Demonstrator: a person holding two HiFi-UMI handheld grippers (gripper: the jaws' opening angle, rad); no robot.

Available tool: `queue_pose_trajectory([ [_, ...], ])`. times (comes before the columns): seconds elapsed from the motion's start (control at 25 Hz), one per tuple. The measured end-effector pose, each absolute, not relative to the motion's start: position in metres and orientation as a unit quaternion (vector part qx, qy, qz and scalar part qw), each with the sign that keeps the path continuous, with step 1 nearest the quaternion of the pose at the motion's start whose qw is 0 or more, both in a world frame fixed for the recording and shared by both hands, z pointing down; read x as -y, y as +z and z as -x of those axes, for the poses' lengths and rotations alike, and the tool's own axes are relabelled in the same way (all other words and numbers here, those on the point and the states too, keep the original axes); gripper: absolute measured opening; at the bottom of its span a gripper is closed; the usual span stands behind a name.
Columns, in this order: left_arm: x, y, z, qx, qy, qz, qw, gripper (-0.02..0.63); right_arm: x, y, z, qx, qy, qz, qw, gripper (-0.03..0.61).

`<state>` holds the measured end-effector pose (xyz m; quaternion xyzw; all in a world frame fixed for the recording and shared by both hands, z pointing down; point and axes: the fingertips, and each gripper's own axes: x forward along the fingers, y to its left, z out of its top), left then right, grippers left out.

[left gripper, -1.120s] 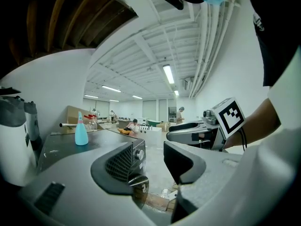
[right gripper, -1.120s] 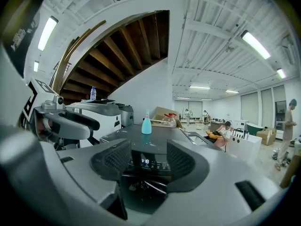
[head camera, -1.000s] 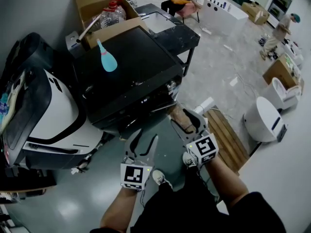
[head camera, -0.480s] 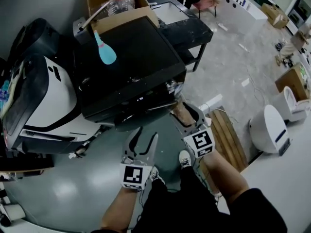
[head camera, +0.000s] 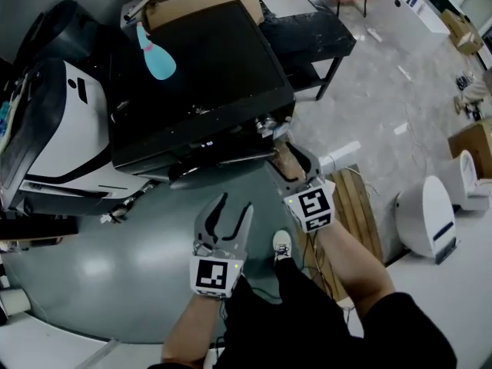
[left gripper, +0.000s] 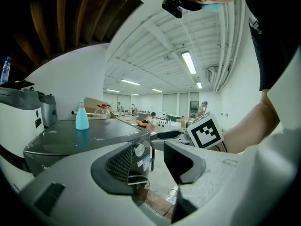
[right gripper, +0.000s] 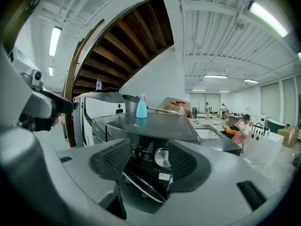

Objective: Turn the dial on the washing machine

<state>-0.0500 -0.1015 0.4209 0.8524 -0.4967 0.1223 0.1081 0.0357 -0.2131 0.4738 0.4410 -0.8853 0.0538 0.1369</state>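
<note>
While my right gripper [head camera: 290, 160] stands released, dial [head camera: 267, 127] on washing machine [head camera: 200, 75] sits at its eleven o'clock, untouched; left gripper [head camera: 234, 210] released too. Risk: off-centre closing, grip slips off dial.

Moved the right gripper [head camera: 290, 158] forward and down, closer to the dial [head camera: 265, 127] on the front corner of the washing machine [head camera: 207, 68]. Brought the left gripper [head camera: 234, 212] forward and down too, a little nearer the front of the machine. Leaned the head in as well, so now seeing the blue bottle [head camera: 157, 58] and the cardboard box [head camera: 204, 2] higher up, with the box partly cut off at the top edge.
</note>
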Motion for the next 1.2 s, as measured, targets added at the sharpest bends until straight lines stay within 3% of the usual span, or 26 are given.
queue_pose_trajectory([
  [1.2,0.139,0.472,0.041,0.503,0.139,-0.842,0.136,0.187,0.309,0.580,-0.023,0.878,0.070,-0.438,0.182,0.288],
])
